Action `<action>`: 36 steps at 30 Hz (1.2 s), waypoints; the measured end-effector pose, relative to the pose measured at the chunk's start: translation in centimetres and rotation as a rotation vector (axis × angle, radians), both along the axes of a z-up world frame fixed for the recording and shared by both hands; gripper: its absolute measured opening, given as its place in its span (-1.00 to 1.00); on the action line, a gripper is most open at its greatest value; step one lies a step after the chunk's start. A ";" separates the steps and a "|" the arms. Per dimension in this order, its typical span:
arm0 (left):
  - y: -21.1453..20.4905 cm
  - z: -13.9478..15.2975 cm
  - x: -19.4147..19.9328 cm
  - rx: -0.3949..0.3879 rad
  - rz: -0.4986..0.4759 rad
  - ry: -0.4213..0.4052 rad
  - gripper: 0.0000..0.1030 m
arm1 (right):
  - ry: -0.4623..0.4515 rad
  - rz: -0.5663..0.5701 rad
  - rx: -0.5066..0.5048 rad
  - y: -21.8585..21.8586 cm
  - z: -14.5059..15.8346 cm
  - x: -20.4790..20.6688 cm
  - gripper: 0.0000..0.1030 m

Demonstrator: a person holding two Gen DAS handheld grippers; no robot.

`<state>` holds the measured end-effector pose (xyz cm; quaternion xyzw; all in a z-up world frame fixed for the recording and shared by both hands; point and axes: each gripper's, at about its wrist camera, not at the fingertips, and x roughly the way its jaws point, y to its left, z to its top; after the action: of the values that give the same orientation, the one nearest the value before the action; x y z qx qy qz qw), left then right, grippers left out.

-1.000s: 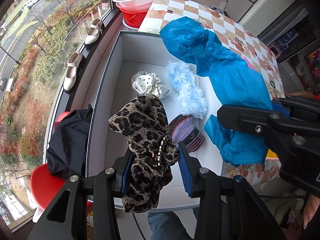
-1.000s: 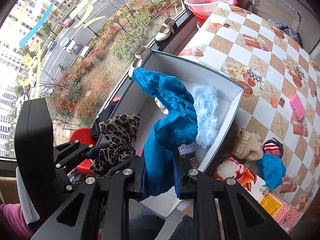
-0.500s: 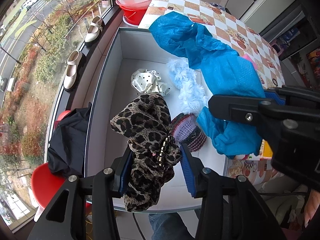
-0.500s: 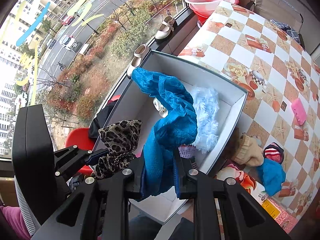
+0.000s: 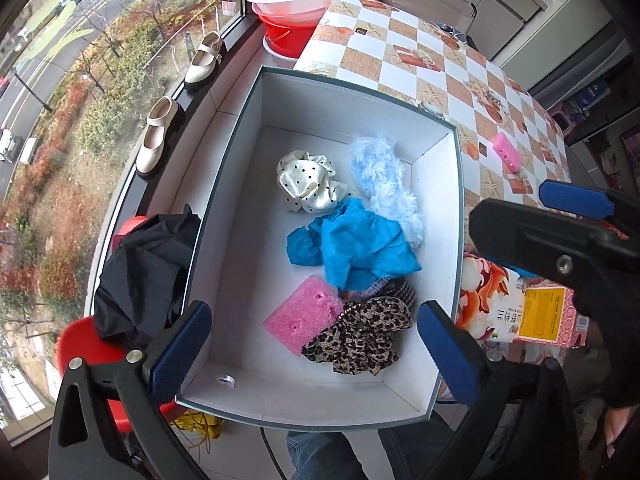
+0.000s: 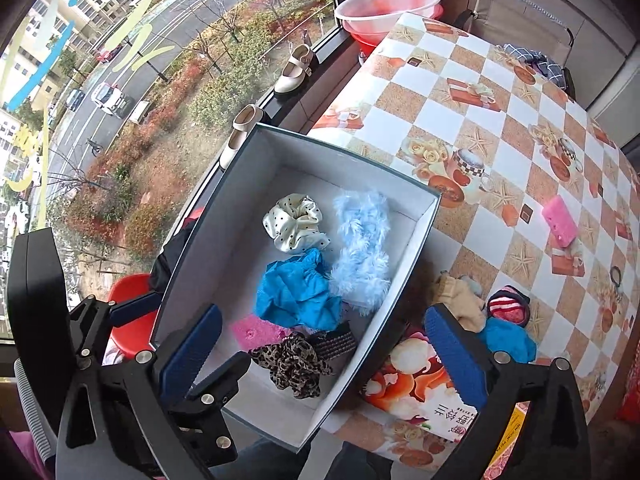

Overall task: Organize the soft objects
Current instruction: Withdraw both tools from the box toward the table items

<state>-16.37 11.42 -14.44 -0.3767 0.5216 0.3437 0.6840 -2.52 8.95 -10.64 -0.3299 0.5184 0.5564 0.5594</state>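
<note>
A white box [image 5: 440,184] [image 6: 416,248] holds a leopard-print scrunchie [image 5: 360,336] [image 6: 292,364], a blue cloth [image 5: 356,240] [image 6: 296,296], a pink sponge [image 5: 300,320] [image 6: 256,330], a pale blue fluffy piece [image 5: 384,176] [image 6: 362,248], a dotted cream scrunchie [image 5: 308,182] [image 6: 294,224] and a striped knit piece [image 5: 392,288] [image 6: 338,340]. My left gripper [image 5: 316,352] is open and empty above the box's near end. My right gripper [image 6: 324,360] is open and empty above the box's near right wall.
On the checkered table [image 6: 500,132] lie a pink sponge [image 6: 560,226], a beige soft item [image 6: 460,300], a striped red item [image 6: 508,306], a blue cloth [image 6: 508,340] and a printed carton [image 6: 412,384]. Shoes [image 5: 158,136] stand on the sill. Basins [image 5: 300,0] stand far back.
Both grippers have opened. The leopard scrunchie dropped from the left gripper and the blue cloth from the right gripper; both now lie in the box. A pink sponge now shows in the box.
</note>
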 end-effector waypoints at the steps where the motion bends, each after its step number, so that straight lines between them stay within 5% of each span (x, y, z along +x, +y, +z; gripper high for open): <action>1: 0.0 0.1 0.1 -0.006 0.002 -0.008 0.99 | -0.008 -0.001 -0.002 -0.1 0.2 0.0 0.99; 19: -2.1 1.5 2.0 -0.056 -0.055 0.012 0.99 | 0.043 -0.033 0.023 -3.2 2.9 1.9 0.99; 36: -5.2 2.9 9.2 -0.055 -0.238 0.013 0.99 | 0.082 -0.266 0.017 -12.0 4.0 11.8 0.99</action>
<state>-7.16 6.26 -11.49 -0.3286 0.5763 0.2478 0.7061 9.29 -3.10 -6.65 -0.2305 0.5754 0.4947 0.6092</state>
